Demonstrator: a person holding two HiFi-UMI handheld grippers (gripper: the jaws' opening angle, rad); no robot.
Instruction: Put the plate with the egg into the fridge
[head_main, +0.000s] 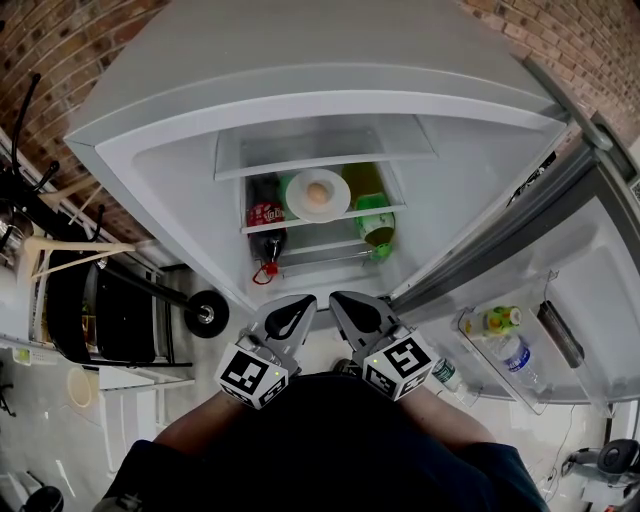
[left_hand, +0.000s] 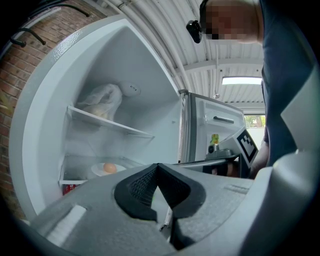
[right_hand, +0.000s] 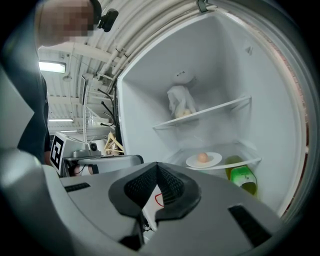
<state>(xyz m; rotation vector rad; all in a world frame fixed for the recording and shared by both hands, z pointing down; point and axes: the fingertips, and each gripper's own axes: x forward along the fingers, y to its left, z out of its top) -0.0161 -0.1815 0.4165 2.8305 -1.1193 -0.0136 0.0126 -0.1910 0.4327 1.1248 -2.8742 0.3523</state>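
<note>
The left gripper is held level in front of the open fridge. Its jaws are pressed together at the tips and nothing is held between them. The right gripper is kept just beside the left one, on its right. Its jaws are closed in the same way and nothing is carried in them.

The plate is seen straight ahead of both grippers, well apart from their tips, inside the fridge. It is set on a glass shelf, and the egg is laid in its middle. A dark bottle with a red label is placed ahead and to the left of the left gripper, just beside the plate. A green bottle is placed ahead and to the right of the right gripper, also just beside the plate. A white bag is seen on a higher shelf, above the plate.

The fridge door is swung open to the right of the right gripper, and small bottles are kept in its rack.
</note>
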